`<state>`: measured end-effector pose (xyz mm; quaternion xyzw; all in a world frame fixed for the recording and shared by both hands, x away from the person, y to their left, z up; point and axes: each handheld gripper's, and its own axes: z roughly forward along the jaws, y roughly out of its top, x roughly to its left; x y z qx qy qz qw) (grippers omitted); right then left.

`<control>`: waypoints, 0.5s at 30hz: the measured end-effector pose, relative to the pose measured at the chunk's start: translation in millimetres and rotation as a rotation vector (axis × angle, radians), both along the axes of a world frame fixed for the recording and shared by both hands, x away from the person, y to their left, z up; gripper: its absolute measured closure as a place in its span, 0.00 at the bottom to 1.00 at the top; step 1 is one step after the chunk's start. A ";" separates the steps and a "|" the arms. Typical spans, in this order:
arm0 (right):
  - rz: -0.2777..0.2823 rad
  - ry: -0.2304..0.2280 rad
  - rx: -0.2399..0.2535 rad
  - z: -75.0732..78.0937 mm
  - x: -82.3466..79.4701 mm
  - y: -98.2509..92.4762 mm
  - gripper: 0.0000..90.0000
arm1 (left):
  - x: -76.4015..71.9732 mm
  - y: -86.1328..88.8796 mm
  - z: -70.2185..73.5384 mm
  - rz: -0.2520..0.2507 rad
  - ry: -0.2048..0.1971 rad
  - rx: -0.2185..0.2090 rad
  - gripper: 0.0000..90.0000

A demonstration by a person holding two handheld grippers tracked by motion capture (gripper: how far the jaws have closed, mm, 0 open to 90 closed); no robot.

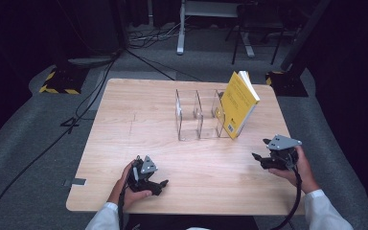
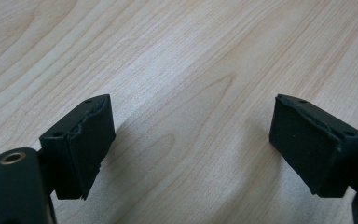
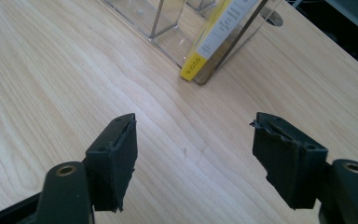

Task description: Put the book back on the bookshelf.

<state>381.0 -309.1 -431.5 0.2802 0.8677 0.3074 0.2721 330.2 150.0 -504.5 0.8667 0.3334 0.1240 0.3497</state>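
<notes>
Yellow book (image 1: 238,103) leans tilted in right end slot of clear divider rack (image 1: 196,116) on desk (image 1: 124,120). Right hand-held gripper (image 1: 261,149) spread, empty, near book. Left hand-held gripper (image 1: 159,183) spread, empty, resting low. Judgement: approach book's free upper edge squarely; avoid nudging rack.

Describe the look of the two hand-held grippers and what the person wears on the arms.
Both the left gripper and the right gripper are black, each topped by a grey three-cornered plate with small holes. Each has two blocky black jaws with rough-edged pads and brass-ringed screw holes behind them. A black cable trails from the right one. The person's sleeves are white.
</notes>
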 end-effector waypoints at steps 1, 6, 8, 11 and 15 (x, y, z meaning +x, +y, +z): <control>0.000 0.000 0.005 -1.6 -1.5 -2.2 0.35 | 0.0 0.0 0.0 0.000 0.000 0.000 0.16; -0.011 0.012 0.016 -8.4 -8.8 -12.6 0.34 | 0.0 0.0 0.0 0.000 0.000 0.001 0.16; -0.023 0.017 0.021 -12.4 -11.6 -16.9 0.34 | 0.0 0.0 0.0 0.000 0.000 0.000 0.16; -0.031 0.024 0.015 -16.4 -14.7 -21.6 0.34 | 0.0 0.0 0.0 0.000 0.000 0.000 0.16; -0.057 0.003 0.040 -23.2 -21.9 -31.8 0.35 | 0.0 -0.1 0.0 0.000 0.001 -0.001 0.16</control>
